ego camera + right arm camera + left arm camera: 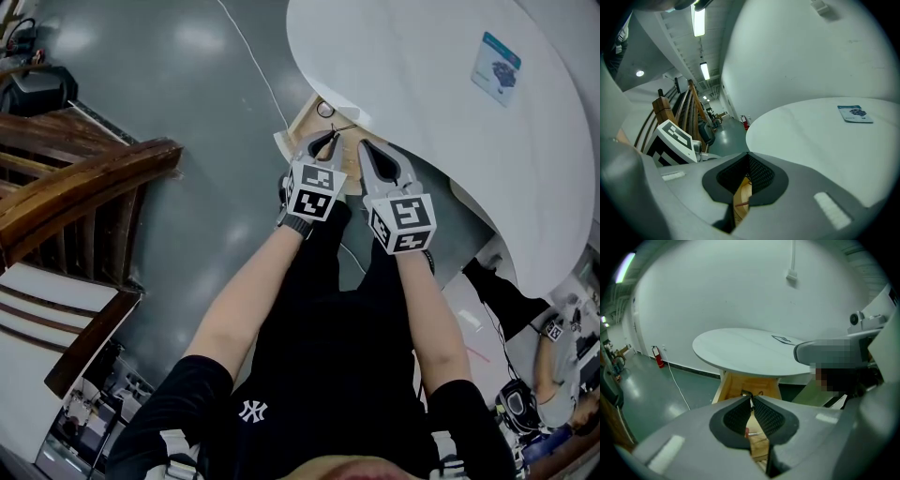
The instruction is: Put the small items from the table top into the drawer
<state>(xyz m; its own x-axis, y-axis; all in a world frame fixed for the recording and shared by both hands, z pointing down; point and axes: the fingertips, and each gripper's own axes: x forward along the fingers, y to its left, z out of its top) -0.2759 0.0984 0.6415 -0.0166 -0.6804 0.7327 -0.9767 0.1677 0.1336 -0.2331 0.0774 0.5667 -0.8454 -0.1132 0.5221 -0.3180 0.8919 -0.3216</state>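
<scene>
Head view puts both of your grippers side by side over the open wooden drawer (302,127), which stands out from under the near left edge of the round white table (422,122). Your left gripper (325,141) has its jaws pressed together at the tips with nothing between them. The left gripper view bears this out, and through the gap under its pads you can see a thin red-ended item (751,431) lying on the drawer floor. Your right gripper (366,150) is likewise closed and empty, with its tips over the right part of the drawer, just beside the table edge.

On the table top you have one thing in sight, a flat blue-and-white card (495,67) lying at the far right, well apart from both grippers. So you look to be between items: nothing is in hand, and the card is not yet in the drawer.

The next move probably falls to your right gripper, since it is on the card's side. Spread its jaws before you get there. The card lies flat on a smooth top and offers the pads little to bite on, so you may have to nudge it toward the table edge or work one pad under a side. Then bring it back to the near left and let go only once it is over the drawer.
</scene>
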